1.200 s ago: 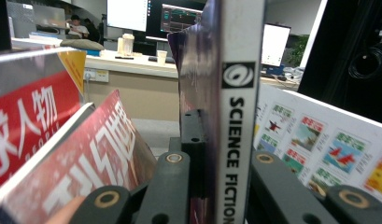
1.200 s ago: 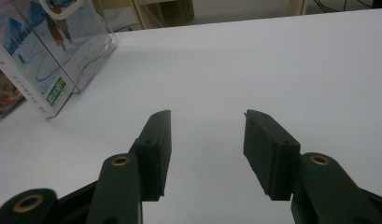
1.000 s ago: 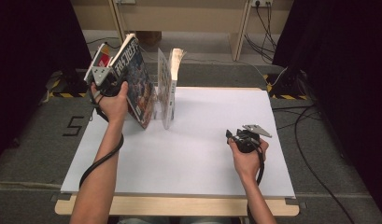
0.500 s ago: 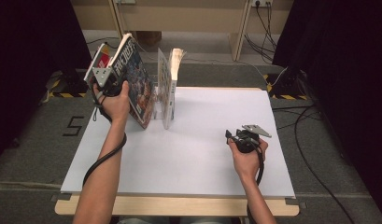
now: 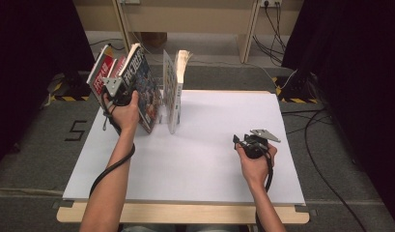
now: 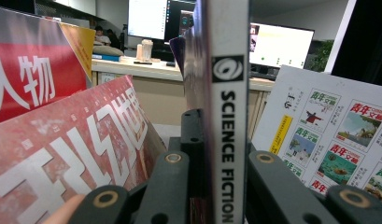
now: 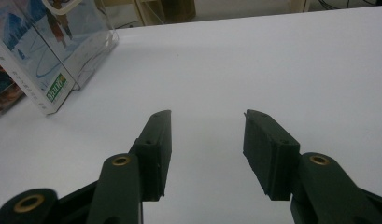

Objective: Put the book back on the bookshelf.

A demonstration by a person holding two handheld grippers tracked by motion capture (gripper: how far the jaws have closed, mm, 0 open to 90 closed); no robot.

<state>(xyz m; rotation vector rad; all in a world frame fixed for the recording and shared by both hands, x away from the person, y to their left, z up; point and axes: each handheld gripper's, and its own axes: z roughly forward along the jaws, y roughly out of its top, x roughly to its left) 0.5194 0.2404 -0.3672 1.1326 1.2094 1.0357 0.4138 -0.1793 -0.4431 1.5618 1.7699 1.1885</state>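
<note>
A: Start at the left gripper (image 6: 212, 186). What are its jaws doing?

B: They are pinching a magazine (image 6: 224, 116) by its spine. In the left gripper view a black jaw sits tight against each side of the white spine, which reads "SCIENCE FICTION" and runs straight up at twelve o'clock.

A: And around it?

B: At nine o'clock of the spine lie two red magazines (image 6: 72, 140) with large white characters, one behind the other. At three o'clock stands a white magazine (image 6: 328, 140) whose cover carries a grid of small pictures.

A: Where is the held magazine on the table?

B: From above, the left gripper (image 5: 119, 94) has it at about ten o'clock of the white table (image 5: 209, 159), near the far left corner. The magazine (image 5: 143, 89) tilts, its top leaning toward ten o'clock, its lower edge at the tabletop just beside a clear stand (image 5: 162, 108). The red magazines (image 5: 104, 70) lean behind it at nine o'clock; the white magazine (image 5: 172, 92) stands upright in the stand at three o'clock.

A: The other hand?

B: The right gripper (image 5: 239, 141) rests at about four o'clock of the table, well apart from the magazines. In the right gripper view its jaws (image 7: 207, 149) are spread wide, bare tabletop between them, with the stand (image 7: 93, 51) off at eleven o'clock.
</note>
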